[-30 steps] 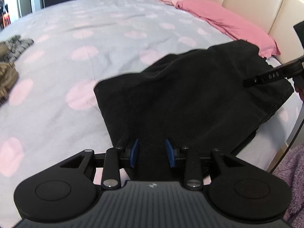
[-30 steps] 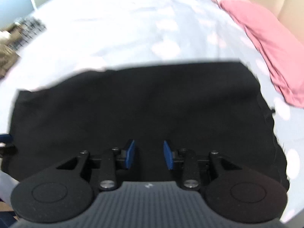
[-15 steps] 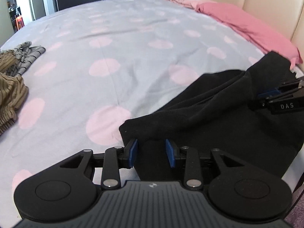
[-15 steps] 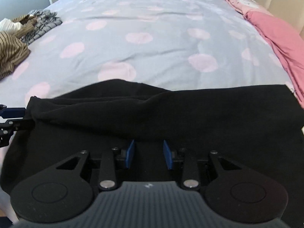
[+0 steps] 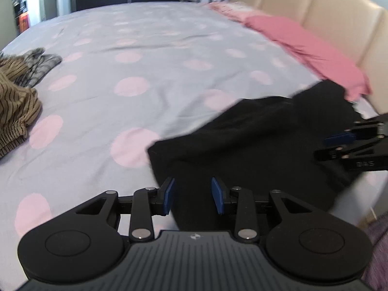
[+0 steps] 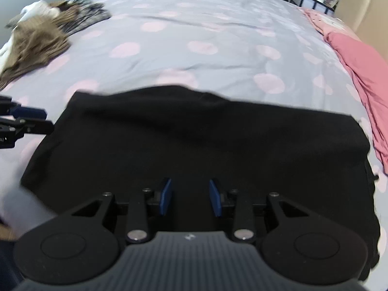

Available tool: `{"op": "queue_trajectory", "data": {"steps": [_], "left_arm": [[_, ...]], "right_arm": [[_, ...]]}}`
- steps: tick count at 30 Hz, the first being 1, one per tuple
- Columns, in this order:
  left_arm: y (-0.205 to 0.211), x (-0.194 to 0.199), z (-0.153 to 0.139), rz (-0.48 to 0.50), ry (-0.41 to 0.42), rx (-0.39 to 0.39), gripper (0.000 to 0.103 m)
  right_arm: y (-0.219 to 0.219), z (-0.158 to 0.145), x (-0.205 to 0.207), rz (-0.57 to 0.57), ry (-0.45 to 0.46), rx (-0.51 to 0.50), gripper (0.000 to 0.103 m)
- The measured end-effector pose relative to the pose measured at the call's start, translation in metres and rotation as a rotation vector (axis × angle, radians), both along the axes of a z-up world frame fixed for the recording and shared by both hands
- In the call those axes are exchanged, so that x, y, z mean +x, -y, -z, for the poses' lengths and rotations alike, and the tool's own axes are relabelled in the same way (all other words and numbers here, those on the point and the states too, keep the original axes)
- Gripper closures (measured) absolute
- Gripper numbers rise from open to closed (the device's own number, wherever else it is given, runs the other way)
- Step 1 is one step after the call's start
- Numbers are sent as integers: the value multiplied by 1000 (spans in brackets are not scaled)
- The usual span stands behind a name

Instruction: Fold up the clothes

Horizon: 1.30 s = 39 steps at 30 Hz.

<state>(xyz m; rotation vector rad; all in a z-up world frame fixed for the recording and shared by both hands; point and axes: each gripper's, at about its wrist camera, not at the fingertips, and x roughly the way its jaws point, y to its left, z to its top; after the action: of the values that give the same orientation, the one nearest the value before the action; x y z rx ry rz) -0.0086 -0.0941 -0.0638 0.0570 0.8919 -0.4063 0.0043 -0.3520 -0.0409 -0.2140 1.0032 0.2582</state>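
A black garment (image 5: pixel 254 131) lies flat on the near side of the bed, and in the right wrist view this garment (image 6: pixel 198 135) fills the foreground. My left gripper (image 5: pixel 192 196) hangs over its left edge, open, pads apart with no cloth pinched. From the right wrist view the left gripper (image 6: pixel 48 120) sits just off the cloth's left corner. My right gripper (image 6: pixel 190 196) is over the garment's near middle, open too. The left wrist view shows the right gripper (image 5: pixel 322 148) above the cloth's right part.
The bed sheet (image 5: pixel 135 55) is grey with pink dots. A heap of striped clothes (image 5: pixel 17 101) lies at the left, seen as a clothes heap (image 6: pixel 41 36) in the right wrist view. Pink pillows (image 5: pixel 305 51) line the beige headboard (image 5: pixel 339 24) at the right.
The black garment reached far across the bed a second ago; its far edge now lies nearer and it covers less sheet. Both grippers shifted sideways; their jaw gaps look unchanged.
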Motion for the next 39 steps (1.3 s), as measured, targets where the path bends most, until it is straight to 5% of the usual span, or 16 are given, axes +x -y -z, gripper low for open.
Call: {"op": "queue_trajectory", "data": {"steps": [6, 13, 15, 19, 21, 24, 33, 39], "left_arm": [[15, -31, 25, 79, -67, 51, 72], [13, -24, 23, 41, -91, 25, 72], [13, -24, 16, 33, -70, 10, 72], [14, -19, 0, 10, -30, -26, 73], [17, -13, -5, 10, -23, -47, 72], [22, -5, -11, 11, -23, -65, 72], [29, 2, -8, 1, -40, -67, 72], [29, -1, -8, -8, -40, -51, 72]], "right_arm": [[13, 21, -10, 50, -99, 19, 64], [35, 11, -9, 110, -77, 86, 57], [74, -4, -9, 279, -31, 193, 42], [169, -21, -39, 711, 21, 460, 34], [207, -22, -60, 894, 41, 562, 23], [243, -5, -82, 1074, 43, 670, 20], [274, 77, -73, 1150, -80, 879, 17], [282, 95, -48, 1055, -36, 922, 16]]}}
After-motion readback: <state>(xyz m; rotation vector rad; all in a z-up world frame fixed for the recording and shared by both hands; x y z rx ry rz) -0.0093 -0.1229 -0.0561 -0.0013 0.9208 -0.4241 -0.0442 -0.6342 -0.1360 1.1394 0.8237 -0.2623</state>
